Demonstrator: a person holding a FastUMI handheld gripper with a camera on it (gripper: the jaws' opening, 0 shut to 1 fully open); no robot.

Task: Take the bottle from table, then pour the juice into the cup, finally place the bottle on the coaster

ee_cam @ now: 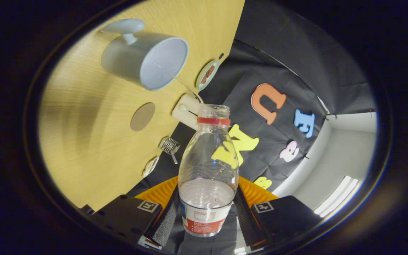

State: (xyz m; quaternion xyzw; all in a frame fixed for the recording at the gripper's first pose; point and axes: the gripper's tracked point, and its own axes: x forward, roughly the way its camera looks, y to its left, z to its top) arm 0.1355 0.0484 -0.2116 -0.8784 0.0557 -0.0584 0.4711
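Between its fingers the claw (205, 212) clamps the uncapped bottle (208, 166), beyond it the cup (145, 58).

Clear plastic bottle (208, 166), woodgrain table (94, 148)

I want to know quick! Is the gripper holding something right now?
Gripper: closed on the bottle, with both fingers pressing its lower part.

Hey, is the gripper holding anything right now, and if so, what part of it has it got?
Yes. The gripper is shut on the clear plastic bottle, both fingers pressing its lower body at the labelled base, below the red neck ring.
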